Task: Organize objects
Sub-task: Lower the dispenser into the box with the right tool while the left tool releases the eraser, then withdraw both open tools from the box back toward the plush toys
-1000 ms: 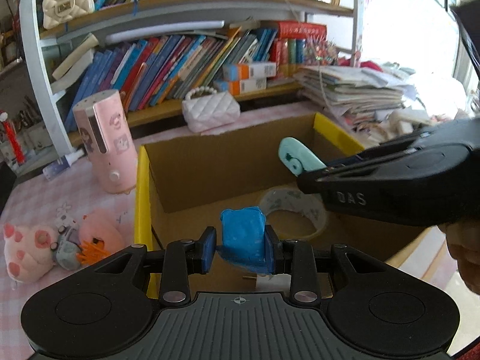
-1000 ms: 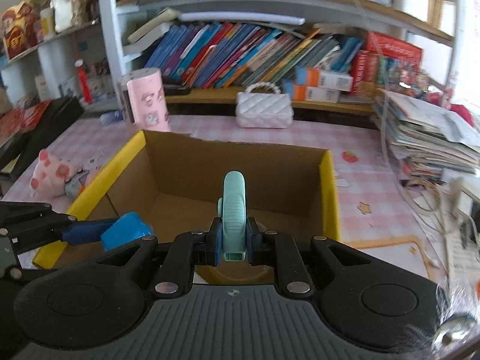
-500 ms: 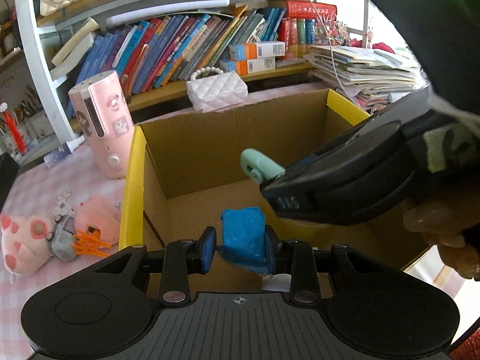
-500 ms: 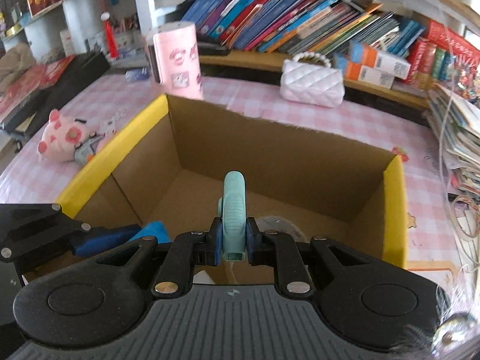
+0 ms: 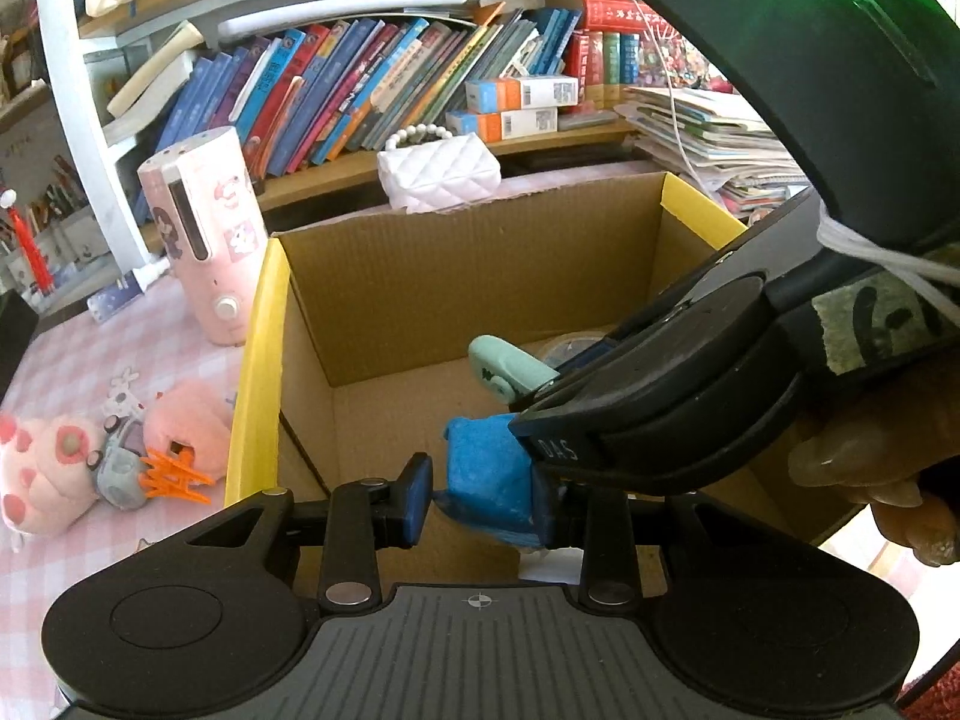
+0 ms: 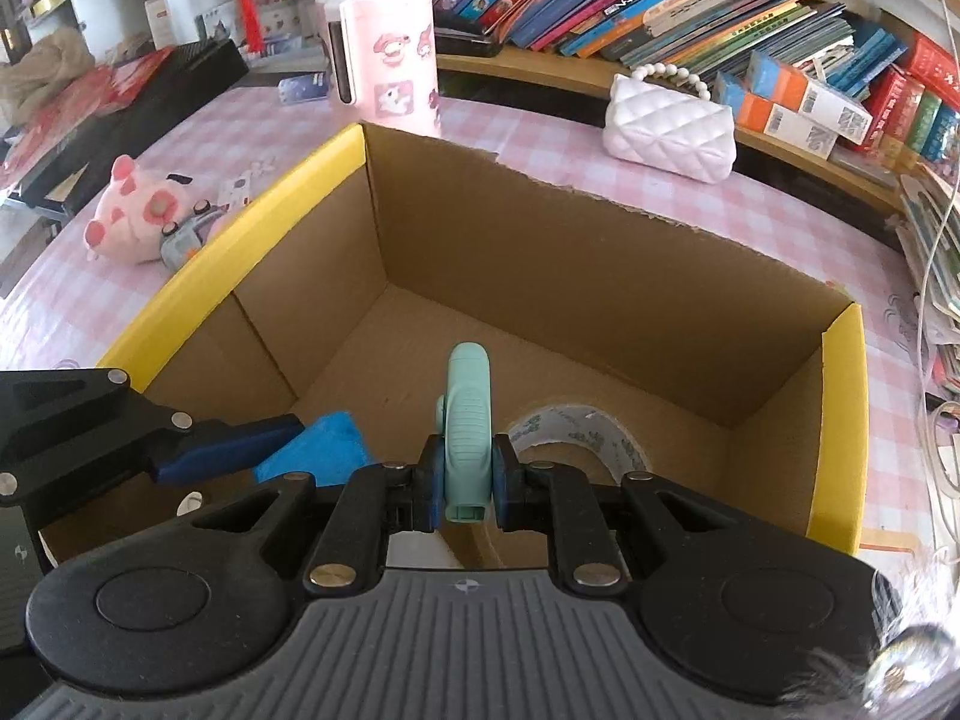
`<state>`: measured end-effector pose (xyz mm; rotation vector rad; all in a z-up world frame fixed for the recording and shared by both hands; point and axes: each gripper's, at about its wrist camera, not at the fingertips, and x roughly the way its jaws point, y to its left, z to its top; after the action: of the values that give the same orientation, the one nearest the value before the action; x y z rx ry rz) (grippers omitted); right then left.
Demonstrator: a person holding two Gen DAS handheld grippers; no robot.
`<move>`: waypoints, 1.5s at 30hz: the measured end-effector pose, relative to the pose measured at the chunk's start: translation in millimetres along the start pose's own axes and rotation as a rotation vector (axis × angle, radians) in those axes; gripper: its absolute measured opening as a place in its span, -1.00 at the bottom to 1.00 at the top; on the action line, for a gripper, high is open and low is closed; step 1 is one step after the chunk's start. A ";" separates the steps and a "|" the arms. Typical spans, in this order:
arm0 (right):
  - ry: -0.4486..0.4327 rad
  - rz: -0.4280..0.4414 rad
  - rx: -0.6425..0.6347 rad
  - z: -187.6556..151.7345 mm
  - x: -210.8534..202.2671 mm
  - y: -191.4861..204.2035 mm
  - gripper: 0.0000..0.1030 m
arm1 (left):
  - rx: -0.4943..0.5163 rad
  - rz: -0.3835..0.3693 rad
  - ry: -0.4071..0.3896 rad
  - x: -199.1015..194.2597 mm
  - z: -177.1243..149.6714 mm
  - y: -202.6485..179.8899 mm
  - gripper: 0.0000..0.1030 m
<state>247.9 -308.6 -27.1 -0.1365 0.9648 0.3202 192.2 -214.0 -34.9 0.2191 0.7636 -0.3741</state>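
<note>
A cardboard box (image 6: 600, 276) with yellow-edged flaps stands open on the pink checked table; it also shows in the left wrist view (image 5: 480, 276). My right gripper (image 6: 467, 483) is shut on a mint green clip-like tool (image 6: 469, 420) and holds it over the box interior; the tool also shows in the left wrist view (image 5: 507, 367). My left gripper (image 5: 480, 495) has its jaws parted; a blue block (image 5: 489, 474) rests against the right finger, with a gap at the left finger. The block (image 6: 324, 450) hangs over the box's near left part. A tape roll (image 6: 576, 432) lies on the box floor.
A pink cylinder appliance (image 5: 207, 228), a white quilted purse (image 5: 441, 171) and a bookshelf (image 5: 390, 78) stand behind the box. Pink plush toys (image 5: 90, 462) and a small grey toy lie left of the box. Stacked papers (image 5: 714, 138) lie at the right.
Both grippers have moved forward and down over the box. My left gripper's jaws have parted, leaving a gap beside the blue block. The right gripper now crosses close in front of the left camera.
</note>
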 end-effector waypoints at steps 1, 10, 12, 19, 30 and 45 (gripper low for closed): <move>0.001 0.001 0.000 0.0 0.2 -0.2 -0.71 | -0.001 0.000 0.001 0.1 -0.1 0.1 -0.36; 0.000 0.001 0.004 0.3 0.4 -0.2 -0.71 | -0.006 0.008 -0.005 -3.3 -0.7 -0.3 -0.32; -0.007 0.000 0.007 -0.2 -0.7 -0.5 -0.71 | -0.007 0.007 -0.009 -5.1 -1.3 0.0 -0.31; -0.076 -0.009 0.032 -3.1 -11.8 -2.7 -0.42 | -0.007 0.009 -0.040 -16.1 -3.7 -1.4 -0.19; -0.219 -0.103 0.124 -25.0 -52.6 1.3 -0.25 | -0.046 0.041 -0.124 -49.3 -9.4 6.2 0.41; -0.406 -0.362 0.312 -83.5 -128.6 30.8 -0.06 | -0.034 -0.013 -0.220 -102.3 -41.4 21.7 0.52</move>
<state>104.6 -327.4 32.5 0.0405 0.5615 -0.1360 107.2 -155.2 9.6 0.1380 0.5543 -0.3903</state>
